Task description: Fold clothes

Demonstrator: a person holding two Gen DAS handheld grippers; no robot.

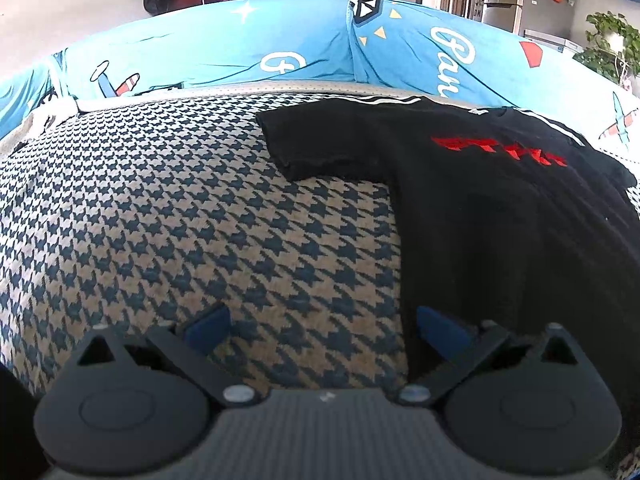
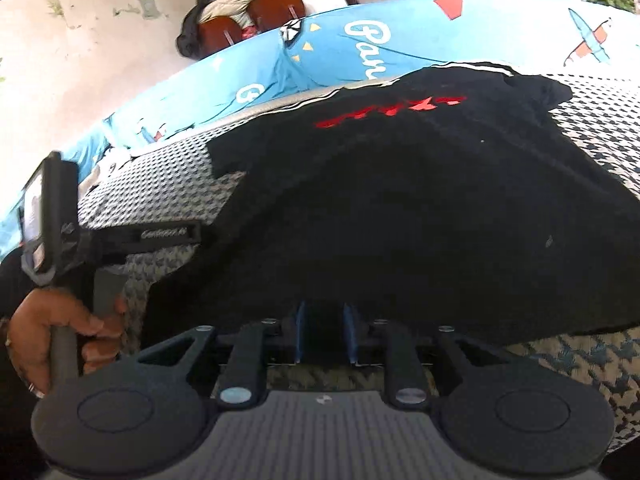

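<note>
Shirt: black T-shirt (image 2: 400, 208) with red print, spread flat on the checked sofa seat (image 1: 160, 208) — collar toward the back edge
Left gripper (image 1: 320, 330): jaws wide, empty, at the shirt's left hem corner
Right gripper (image 2: 324, 332): jaws narrow — pinching the near hem
Backrest: blue cover (image 1: 240, 52)

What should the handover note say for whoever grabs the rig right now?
Left gripper: open, empty, over the checked cover at the shirt's left edge.
Right gripper: fingers close together at the near hem of the black T-shirt; a grip can't be confirmed.
Shirt lies flat, red print up, collar toward the blue sheet.
Done: spread out. Left: every fold.
</note>
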